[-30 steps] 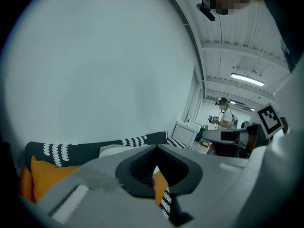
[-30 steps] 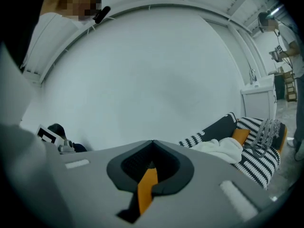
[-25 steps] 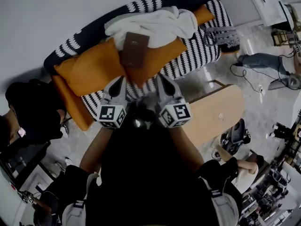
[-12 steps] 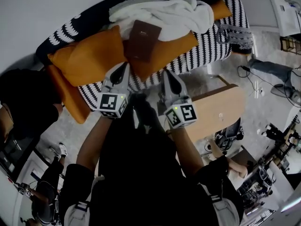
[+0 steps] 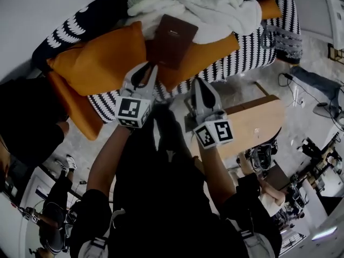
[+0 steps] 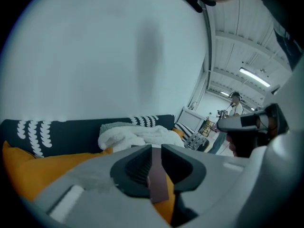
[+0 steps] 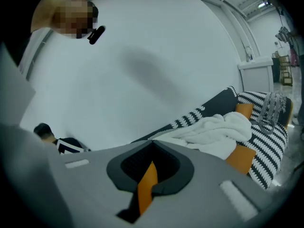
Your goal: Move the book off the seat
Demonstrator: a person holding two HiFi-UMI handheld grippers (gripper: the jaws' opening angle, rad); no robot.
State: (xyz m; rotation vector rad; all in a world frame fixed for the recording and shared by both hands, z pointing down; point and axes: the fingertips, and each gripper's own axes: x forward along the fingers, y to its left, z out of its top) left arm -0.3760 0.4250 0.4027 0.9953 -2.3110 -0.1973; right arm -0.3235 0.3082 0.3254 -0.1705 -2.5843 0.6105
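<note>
The book lies at the upper centre of the head view, on the sofa's orange cushion, against the white blanket. Its long axis points away from me. My left gripper is nearer, just below the book's near short edge. Its jaws have just been opening to a narrow gap and grip nothing. My right gripper, jaws together, sits lower right.

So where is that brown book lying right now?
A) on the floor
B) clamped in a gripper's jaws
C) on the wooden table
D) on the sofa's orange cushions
D: the brown book lies on the orange cushions of the sofa, beside the white blanket.
</note>
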